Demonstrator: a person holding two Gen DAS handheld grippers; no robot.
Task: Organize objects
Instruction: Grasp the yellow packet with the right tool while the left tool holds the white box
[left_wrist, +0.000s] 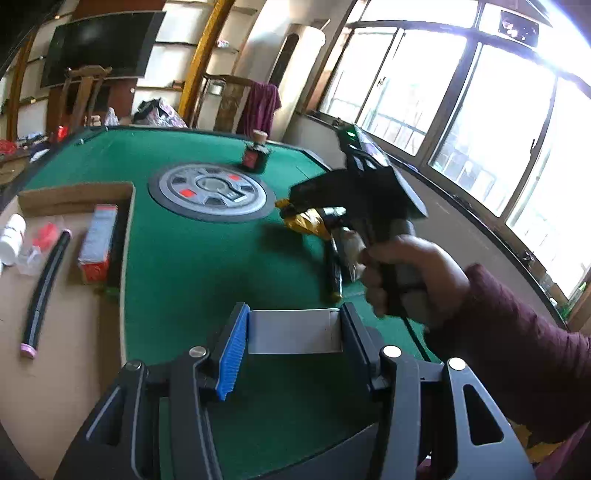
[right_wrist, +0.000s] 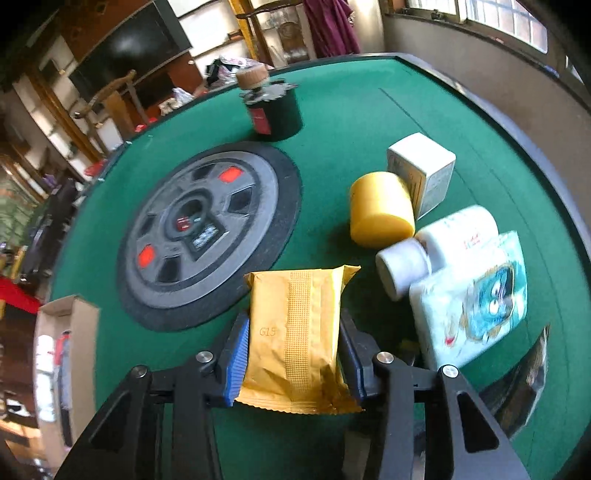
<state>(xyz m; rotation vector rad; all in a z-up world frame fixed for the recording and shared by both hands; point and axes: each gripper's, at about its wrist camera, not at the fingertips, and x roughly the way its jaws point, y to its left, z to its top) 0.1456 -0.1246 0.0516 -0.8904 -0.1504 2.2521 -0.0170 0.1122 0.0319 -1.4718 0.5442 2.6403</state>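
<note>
My right gripper (right_wrist: 293, 317) is shut on a golden-yellow foil packet (right_wrist: 295, 288); its blue pads press both sides, low over the green felt table (right_wrist: 351, 122). In the left wrist view the same gripper (left_wrist: 295, 201) is held by a hand in a maroon sleeve (left_wrist: 509, 332), with the packet (left_wrist: 306, 221) at its tip. My left gripper (left_wrist: 294, 314) is shut on a flat grey rectangular piece (left_wrist: 295, 332) near the table's front edge. A cardboard box (left_wrist: 74, 195) at the left holds a white bottle, a red-and-grey carton and a black curved stick.
A yellow cylinder (right_wrist: 380, 210), a white cube box (right_wrist: 424, 166), a white bottle (right_wrist: 443, 240) and a tissue pack (right_wrist: 469, 302) lie right of the packet. A dark jar with a cork top (right_wrist: 273, 110) stands beyond the round grey hub (right_wrist: 207, 229). Windows run along the right.
</note>
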